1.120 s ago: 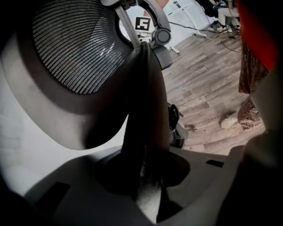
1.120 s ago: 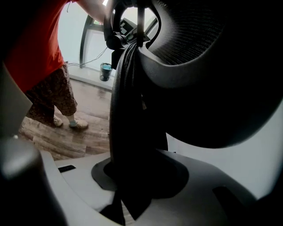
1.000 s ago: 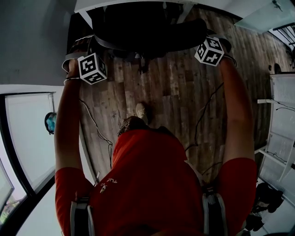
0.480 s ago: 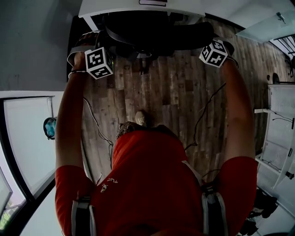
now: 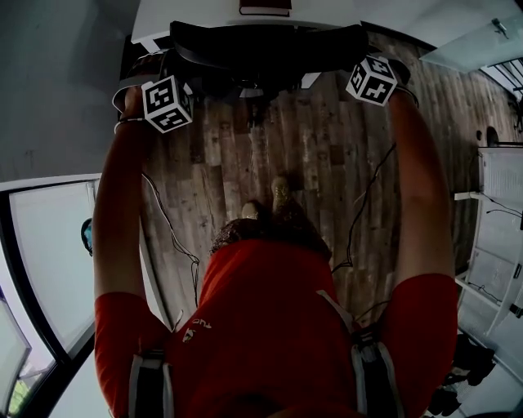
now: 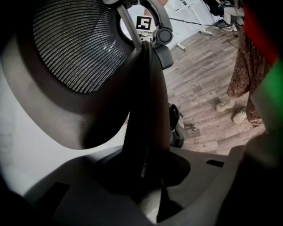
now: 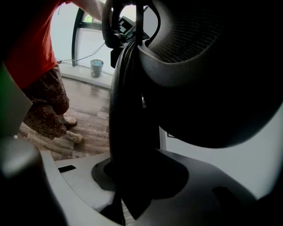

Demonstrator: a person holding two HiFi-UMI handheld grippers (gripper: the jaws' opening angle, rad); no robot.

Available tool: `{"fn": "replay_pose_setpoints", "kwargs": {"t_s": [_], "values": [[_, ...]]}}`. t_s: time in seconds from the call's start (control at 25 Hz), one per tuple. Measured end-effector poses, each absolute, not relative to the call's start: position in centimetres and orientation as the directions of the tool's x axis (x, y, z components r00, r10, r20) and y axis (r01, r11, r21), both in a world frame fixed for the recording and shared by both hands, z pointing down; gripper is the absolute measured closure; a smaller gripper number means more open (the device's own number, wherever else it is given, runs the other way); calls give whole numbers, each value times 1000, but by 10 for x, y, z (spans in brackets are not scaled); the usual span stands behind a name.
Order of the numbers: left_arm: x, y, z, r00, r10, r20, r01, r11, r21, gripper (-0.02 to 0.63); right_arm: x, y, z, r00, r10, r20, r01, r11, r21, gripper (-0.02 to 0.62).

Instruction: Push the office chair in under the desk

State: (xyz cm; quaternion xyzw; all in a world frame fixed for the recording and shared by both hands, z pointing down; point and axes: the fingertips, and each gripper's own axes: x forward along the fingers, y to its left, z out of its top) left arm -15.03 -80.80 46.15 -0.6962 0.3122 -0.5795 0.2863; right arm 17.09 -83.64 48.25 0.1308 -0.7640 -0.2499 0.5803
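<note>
The push is well under way, and I judge it near its end. In the head view the chair (image 5: pixel 270 49) sits at 12 o'clock, its dark back lying along the front edge of the white bench (image 5: pixel 204 12), with the seat apparently already beneath.

The left claw (image 6: pixel 148 176) is clamped on the chair back's rim, which runs up between its jaws beside the mesh panel. The right claw (image 7: pixel 132 176) grips the opposite rim the same way. Neither is wide nor fully closed: each is held at the width of the rim. From above, the left claw sits at 11 o'clock and the right at 1 o'clock, arms stretched out over the wooden floor (image 5: pixel 310 155).

The next move probably calls for a short, even shove toward 12 o'clock with both claws. Unequal pressure could swivel the chair or send it off line. Once the back meets the bench edge, both claws need to open and draw off toward 6 o'clock. Whether anything beneath the bench blocks the chair cannot be seen.

Count:
- one chair
- one bench
- two claws, both gripping
- one dark flat thing (image 5: pixel 265 6) on the bench at 12 o'clock
- two shoes (image 5: pixel 279 194) near the centre
- two cables (image 5: pixel 359 208) trailing on the floor
- one teal cup (image 7: pixel 96 67) by the window
</note>
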Motion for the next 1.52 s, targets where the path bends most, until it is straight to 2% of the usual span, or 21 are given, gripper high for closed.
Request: {"fn": "replay_pose_setpoints", "kwargs": {"t_s": [0.8, 1.28, 1.4, 1.52], "values": [[-166, -902, 466, 72, -761, 645, -130, -649, -750, 477, 165, -922, 494, -299, -455, 839, 107, 857, 503, 460], [-161, -910, 466, 64, -771, 633, -149, -635, -758, 472, 167, -938, 493, -321, -464, 826, 122, 845, 521, 450], [-160, -907, 467, 64, -775, 628, -172, -629, -758, 456, 166, -938, 493, -329, -476, 815, 108, 839, 533, 426], [-160, -902, 467, 66, -778, 625, -187, -625, -758, 392, 168, -934, 493, -322, -490, 810, 113, 830, 547, 388]]}}
